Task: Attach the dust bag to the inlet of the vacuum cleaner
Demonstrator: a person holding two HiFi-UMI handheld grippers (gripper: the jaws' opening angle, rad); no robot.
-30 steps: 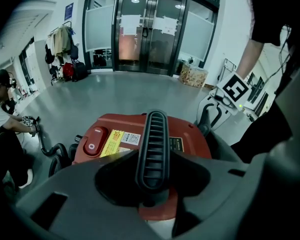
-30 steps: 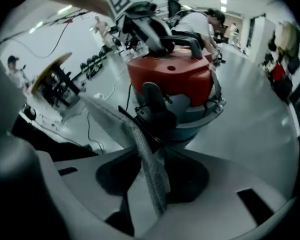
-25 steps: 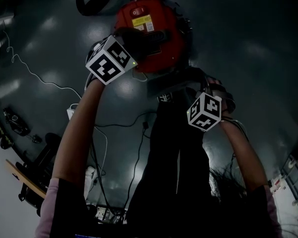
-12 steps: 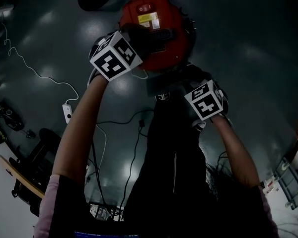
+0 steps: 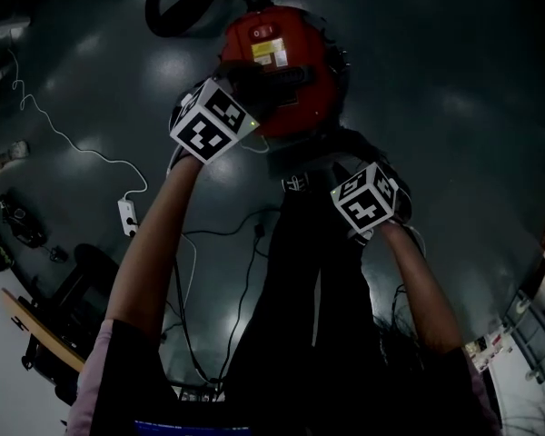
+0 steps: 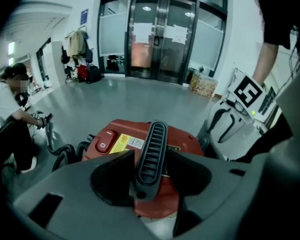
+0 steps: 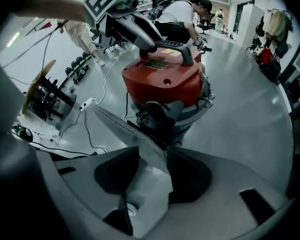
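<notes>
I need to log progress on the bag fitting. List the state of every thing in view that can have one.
vacuum cleaner, upright on the floor.
handle, between the left gripper's jaws.
left gripper, pads against the handle, jaws opening.
dust bag, held up in front of the vacuum cleaner, not yet on the inlet.
right gripper, shut on the dust bag.
inlet, nothing fitted on it.

The yellow label (image 5: 273,53) on the vacuum cleaner (image 5: 316,44) cannot be read.
</notes>
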